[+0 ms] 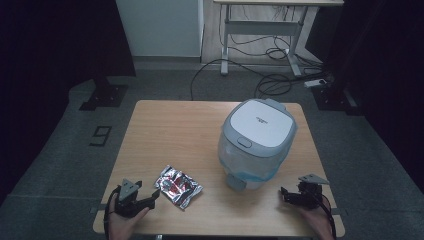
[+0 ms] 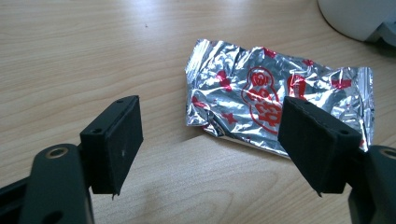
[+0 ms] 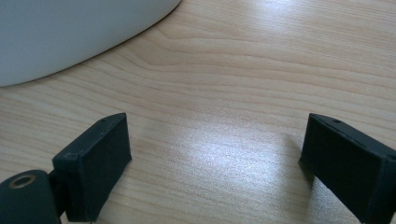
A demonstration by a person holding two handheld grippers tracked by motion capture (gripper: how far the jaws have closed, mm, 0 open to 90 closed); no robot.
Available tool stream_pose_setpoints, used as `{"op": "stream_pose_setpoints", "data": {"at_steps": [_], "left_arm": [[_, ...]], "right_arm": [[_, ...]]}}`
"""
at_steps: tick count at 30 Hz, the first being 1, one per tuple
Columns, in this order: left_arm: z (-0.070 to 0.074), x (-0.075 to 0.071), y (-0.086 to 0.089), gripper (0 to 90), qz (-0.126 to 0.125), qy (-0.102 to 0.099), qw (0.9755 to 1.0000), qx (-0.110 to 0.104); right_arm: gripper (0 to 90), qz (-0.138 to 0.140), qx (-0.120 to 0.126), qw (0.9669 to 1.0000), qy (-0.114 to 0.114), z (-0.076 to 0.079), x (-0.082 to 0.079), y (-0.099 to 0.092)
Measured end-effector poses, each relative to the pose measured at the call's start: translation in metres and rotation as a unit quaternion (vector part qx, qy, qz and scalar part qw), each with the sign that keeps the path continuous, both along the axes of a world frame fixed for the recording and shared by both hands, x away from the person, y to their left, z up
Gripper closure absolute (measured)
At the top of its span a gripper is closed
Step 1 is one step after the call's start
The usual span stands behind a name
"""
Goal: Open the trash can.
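Left gripper [image 1: 152,197] held low over the near left part of the wooden table [image 1: 170,130], jaws spread wide apart with only bare tabletop between them. Just ahead of its jaws, and slightly toward the right-hand one, a crinkled silver foil packet [image 1: 178,186] with red printing, lying flat on the wood and untouched. In the left gripper view, packet [image 2: 275,105] beyond the jaw tips, its near edge partly hidden behind the right-hand jaw, a narrow strip of wood separating it from the left-hand one. Farther off past the packet, toward the upper right of that view, the curved foot of a white appliance [image 2: 359,18].

Right gripper [image 1: 286,195] held low over the near right part of the table, jaws likewise standing wide apart, gripping nothing, bare wood grain between them. Ahead and to the left of its jaws in the right gripper view, the rounded pale wall of the appliance [image 3: 70,32], near but not touching.

From the high view, appliance [image 1: 257,142] seen as a grey-and-white lidded container with a flat white lid, a small front latch and a translucent bluish body, standing upright on the table between the two grippers and farther out than both. Packet well to the left of it, closer to the left gripper than to the container.
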State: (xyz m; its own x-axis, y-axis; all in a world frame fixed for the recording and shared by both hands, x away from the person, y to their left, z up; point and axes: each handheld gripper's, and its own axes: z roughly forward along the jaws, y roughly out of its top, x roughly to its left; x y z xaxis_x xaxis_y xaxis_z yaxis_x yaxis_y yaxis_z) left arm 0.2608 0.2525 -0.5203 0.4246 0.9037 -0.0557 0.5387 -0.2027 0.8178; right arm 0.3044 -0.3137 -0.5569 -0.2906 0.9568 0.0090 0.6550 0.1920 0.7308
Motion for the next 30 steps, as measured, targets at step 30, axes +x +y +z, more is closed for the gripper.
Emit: {"op": "stream_pose_setpoints", "data": {"at_steps": [30], "left_arm": [[-0.004, 0.007, -0.002, 21.7, 0.011, -0.002, 0.9999, 0.013]], "right_arm": [[27.9, 0.02, 0.044, 0.9985, -0.027, 0.028, -0.024, -0.009]]}}
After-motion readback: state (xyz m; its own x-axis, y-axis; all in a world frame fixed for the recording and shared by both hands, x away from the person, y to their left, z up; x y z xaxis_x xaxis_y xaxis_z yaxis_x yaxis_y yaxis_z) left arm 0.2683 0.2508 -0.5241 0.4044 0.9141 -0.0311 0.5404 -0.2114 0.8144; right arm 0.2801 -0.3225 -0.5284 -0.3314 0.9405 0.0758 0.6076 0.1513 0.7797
